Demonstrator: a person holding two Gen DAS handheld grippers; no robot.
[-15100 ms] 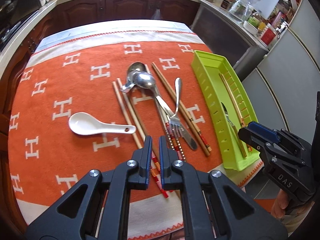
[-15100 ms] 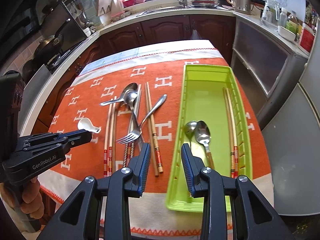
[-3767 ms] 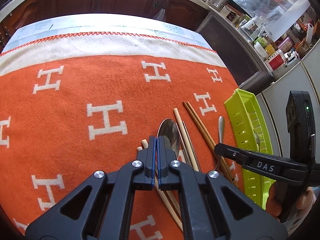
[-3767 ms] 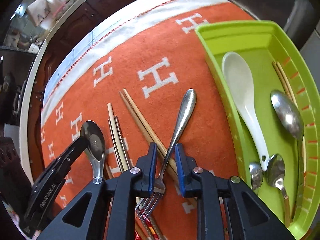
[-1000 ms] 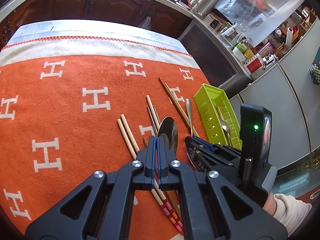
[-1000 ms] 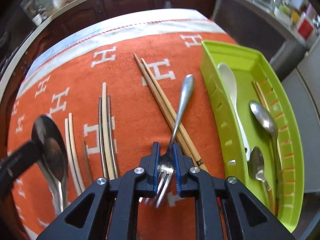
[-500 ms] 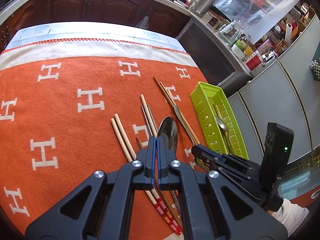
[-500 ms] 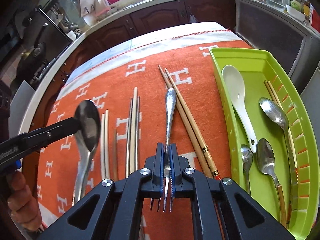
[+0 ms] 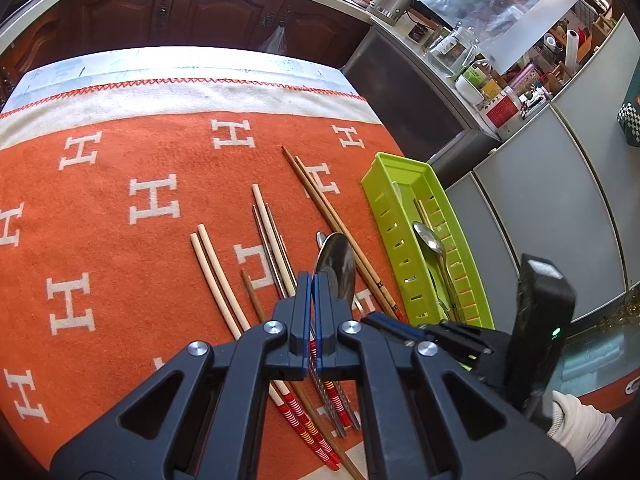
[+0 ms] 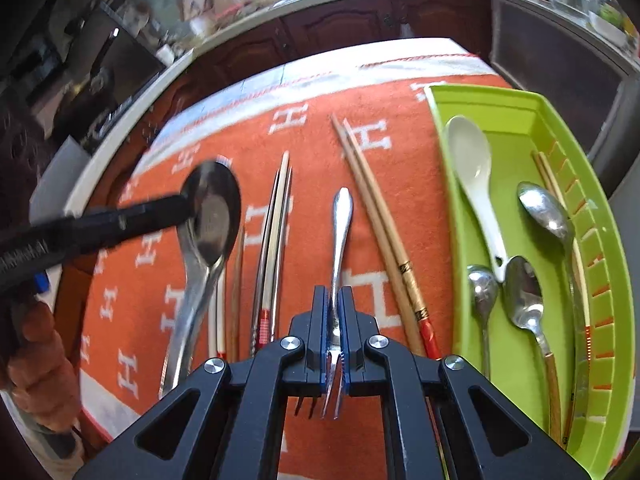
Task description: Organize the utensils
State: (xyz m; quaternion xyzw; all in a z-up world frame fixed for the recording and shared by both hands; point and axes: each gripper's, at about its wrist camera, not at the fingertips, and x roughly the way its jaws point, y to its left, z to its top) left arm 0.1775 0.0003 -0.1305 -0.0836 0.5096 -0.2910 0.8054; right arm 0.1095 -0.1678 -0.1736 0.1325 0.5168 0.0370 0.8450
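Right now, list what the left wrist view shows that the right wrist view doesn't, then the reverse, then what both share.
Only the left wrist view: the right gripper's body with its green light, the grey cabinets, and the red-banded chopstick ends.

Only the right wrist view: the fork clamped in the right gripper, and the white spoon in the tray.

Both: the green tray, the orange cloth, loose chopsticks, and the large metal spoon held by the left gripper.
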